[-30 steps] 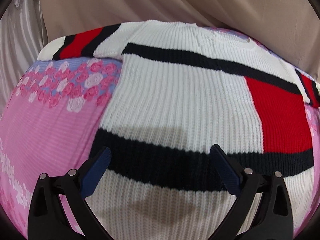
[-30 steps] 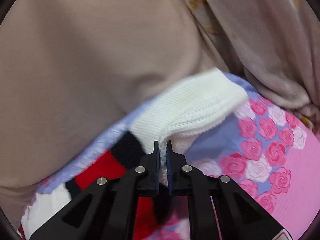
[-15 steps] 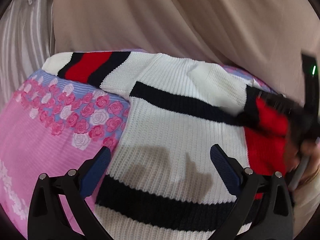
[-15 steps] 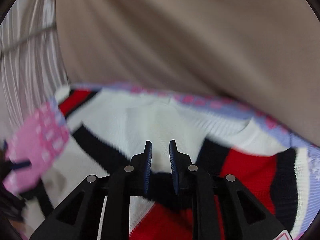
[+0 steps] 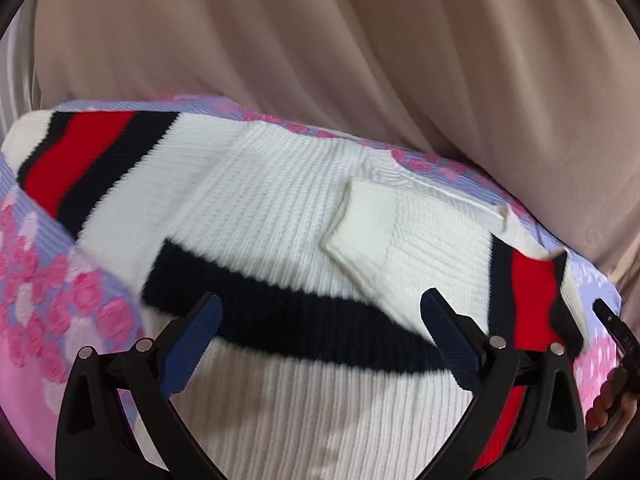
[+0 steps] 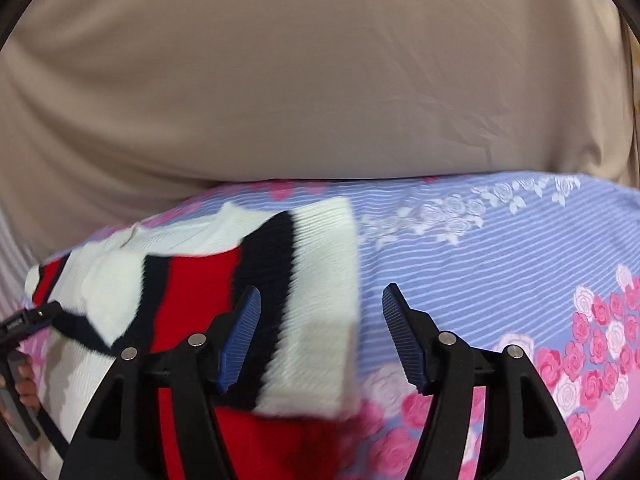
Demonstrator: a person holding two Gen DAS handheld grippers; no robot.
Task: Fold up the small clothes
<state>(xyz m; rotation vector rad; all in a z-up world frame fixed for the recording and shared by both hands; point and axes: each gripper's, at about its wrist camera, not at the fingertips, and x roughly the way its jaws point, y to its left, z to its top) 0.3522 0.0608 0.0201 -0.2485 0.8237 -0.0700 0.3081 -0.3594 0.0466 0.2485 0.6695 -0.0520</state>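
White ribbed knit sweater with black and red stripes point(image 5: 280, 208) lies widthwise — its unfolded striped sleeve point(image 5: 80, 156) sits up-left of the left gripper point(image 5: 320, 340), jaws wide and empty; right gripper point(image 6: 320, 332) has just opened, nothing pinched.

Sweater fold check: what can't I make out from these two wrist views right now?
- Sweater hem: left wrist view, cut off by the bottom edge and the left gripper.
- Right sleeve cuff: right wrist view, motion-blurred.
- Right gripper: open, nothing gripped.
- Floral sheet edges: outside both views.
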